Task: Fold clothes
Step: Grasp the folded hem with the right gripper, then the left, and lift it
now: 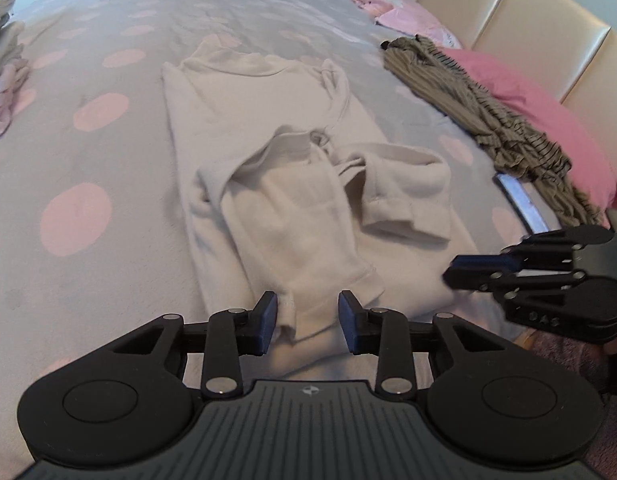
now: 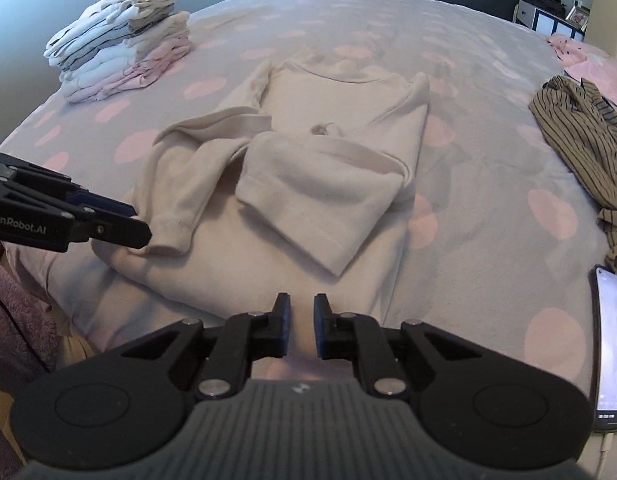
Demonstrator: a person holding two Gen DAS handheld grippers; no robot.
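A cream long-sleeved top (image 1: 268,120) lies flat on the bed, both sleeves folded in over its body; it also shows in the right wrist view (image 2: 340,136). My left gripper (image 1: 307,320) is open, its jaws on either side of the left sleeve cuff (image 1: 304,280) near the hem, not closed on it. My right gripper (image 2: 301,330) hovers over the hem edge with a narrow gap between the jaws and holds nothing. Each gripper shows in the other's view: the right one (image 1: 456,276), the left one (image 2: 142,232).
A grey bedspread with pink dots (image 1: 88,168) covers the bed. A pile of folded clothes (image 2: 120,48) stands at the far left. A striped brown garment (image 2: 588,140) and pink pillows (image 1: 540,108) lie to the right. A phone (image 2: 612,348) lies at the right edge.
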